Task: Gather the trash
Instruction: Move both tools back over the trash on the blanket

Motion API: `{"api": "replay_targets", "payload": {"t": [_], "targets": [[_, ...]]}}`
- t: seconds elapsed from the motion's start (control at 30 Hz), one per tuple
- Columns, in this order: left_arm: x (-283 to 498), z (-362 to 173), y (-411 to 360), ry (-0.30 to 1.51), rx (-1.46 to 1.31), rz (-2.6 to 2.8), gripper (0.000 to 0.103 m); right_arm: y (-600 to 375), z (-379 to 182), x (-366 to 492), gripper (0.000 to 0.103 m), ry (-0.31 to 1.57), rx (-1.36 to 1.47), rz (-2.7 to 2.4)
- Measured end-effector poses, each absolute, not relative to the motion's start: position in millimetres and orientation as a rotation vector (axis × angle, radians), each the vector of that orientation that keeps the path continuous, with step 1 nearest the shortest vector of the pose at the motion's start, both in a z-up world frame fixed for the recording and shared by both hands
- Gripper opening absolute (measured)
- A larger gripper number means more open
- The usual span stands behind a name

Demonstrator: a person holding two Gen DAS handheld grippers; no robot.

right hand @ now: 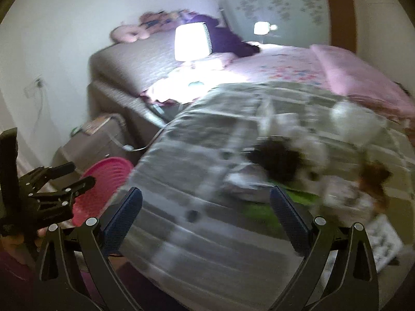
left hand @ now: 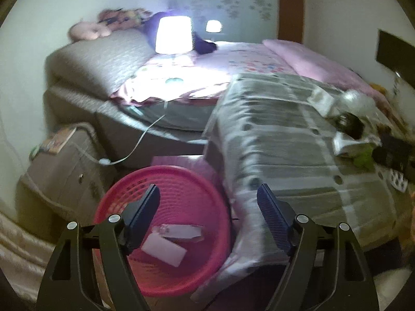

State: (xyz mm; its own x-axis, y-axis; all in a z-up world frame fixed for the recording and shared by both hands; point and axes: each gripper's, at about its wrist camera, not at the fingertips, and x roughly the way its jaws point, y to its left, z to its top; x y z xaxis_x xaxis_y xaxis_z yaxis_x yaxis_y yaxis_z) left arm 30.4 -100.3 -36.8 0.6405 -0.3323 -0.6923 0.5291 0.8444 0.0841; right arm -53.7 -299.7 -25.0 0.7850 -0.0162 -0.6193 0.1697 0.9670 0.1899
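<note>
The fingers (left hand: 145, 207) of the left gripper (left hand: 208, 194) are standing apart with nothing between them, hanging over the pink basket (left hand: 166, 176) that is sitting on the floor against the side of the bed (left hand: 272, 140). Inside the basket two pieces of trash are lying flat on the bottom: a white paper (left hand: 164, 251) and, just beyond it and touching it, a white and pink wrapper (left hand: 179, 232). The right gripper (right hand: 206, 200) is also spreading its fingers (right hand: 288, 215) wide and gripping nothing, pointing down at the grey striped bedcover (right hand: 197, 150) well to the right of the basket (right hand: 103, 171). On that bedcover, further from the basket, a heap of trash is lying blurred: something black (right hand: 277, 160), white crumpled pieces (right hand: 345, 114), a green scrap (right hand: 262, 210) and a brown bit (right hand: 376, 178); what each one is cannot be told. In the right wrist view the left gripper (right hand: 81, 173) is showing from the side, over the basket's near rim. Beyond the basket a lit lamp (left hand: 174, 35) is standing on the pink floral sheet (left hand: 233, 62), its white cord (left hand: 145, 134) trailing down toward a grey bedside cabinet (left hand: 67, 171) just to the left of the basket. Soft toys (left hand: 88, 29) are lying on top of the grey headboard (left hand: 103, 57) behind the lamp.
</note>
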Motion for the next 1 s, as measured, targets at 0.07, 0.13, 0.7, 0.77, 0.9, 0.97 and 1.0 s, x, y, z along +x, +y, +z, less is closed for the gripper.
{"api": "replay_targets", "payload": {"t": [0.07,0.13,0.7,0.77,0.9,0.97,1.0], "targets": [[23,-38,-115,0.713,0.334,-0.531,0.075,-312,-26,-64,0.096,0.653,0.247,-0.139],[18,-39,-130,0.707,0.363,-0.566,0.075,-325,-29,-75,0.096,0.651,0.259,-0.177],[-20,-43,-264,0.682,0.443,-0.911,0.077,-406,-28,-150,0.096,0.568,0.398,-0.388],[-21,-48,-278,0.693,0.44,-0.933,0.077,-412,-31,-157,0.096,0.567,0.41,-0.404],[-14,-54,-297,0.705,0.438,-0.938,0.076,-420,-36,-164,0.096,0.569,0.428,-0.423],[-8,-55,-301,0.721,0.413,-0.935,0.076,-422,-38,-166,0.096,0.568,0.436,-0.426],[-4,-56,-303,0.728,0.395,-0.93,0.076,-422,-38,-166,0.096,0.568,0.438,-0.426]]}}
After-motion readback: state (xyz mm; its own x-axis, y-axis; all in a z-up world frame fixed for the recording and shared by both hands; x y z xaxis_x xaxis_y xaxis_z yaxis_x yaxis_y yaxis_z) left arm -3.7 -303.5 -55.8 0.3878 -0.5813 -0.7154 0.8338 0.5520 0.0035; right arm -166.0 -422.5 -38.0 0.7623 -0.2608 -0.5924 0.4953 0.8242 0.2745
